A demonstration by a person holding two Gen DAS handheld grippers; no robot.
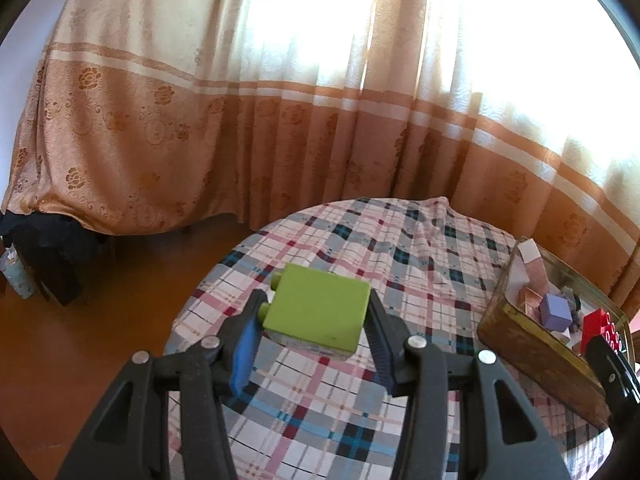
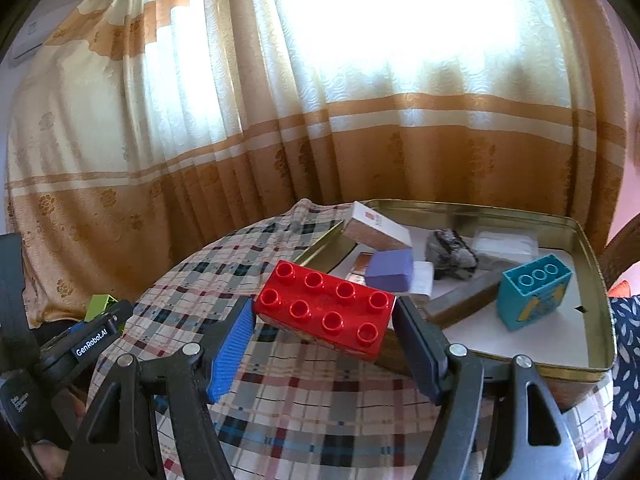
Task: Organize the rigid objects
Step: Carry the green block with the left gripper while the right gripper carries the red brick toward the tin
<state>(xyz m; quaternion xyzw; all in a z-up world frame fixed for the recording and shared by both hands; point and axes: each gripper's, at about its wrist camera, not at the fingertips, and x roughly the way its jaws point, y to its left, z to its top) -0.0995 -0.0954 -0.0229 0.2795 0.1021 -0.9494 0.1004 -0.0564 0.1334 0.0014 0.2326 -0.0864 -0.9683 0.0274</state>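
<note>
My left gripper (image 1: 316, 316) is shut on a lime-green toy brick (image 1: 318, 310), held above the plaid tablecloth (image 1: 304, 412) with its studs facing left. My right gripper (image 2: 324, 312) is shut on a red eight-stud brick (image 2: 326, 308), studs up, near the left rim of a gold metal tin (image 2: 596, 288). The tin holds a teal brick (image 2: 534, 292), a purple block (image 2: 390, 270), a small white and brown box (image 2: 378, 230) and a dark rough lump (image 2: 450, 252). In the left wrist view the tin (image 1: 536, 360) stands at the right, with the red brick (image 1: 598, 324) at its near edge.
The round table's cloth (image 2: 304, 420) drops off at the left, above an orange-brown floor (image 1: 100, 340). Floral curtains (image 1: 200, 140) hang close behind the table. The other hand-held gripper (image 2: 86, 336) shows at the left of the right wrist view. A dark patterned sleeve (image 2: 624, 380) is at the right edge.
</note>
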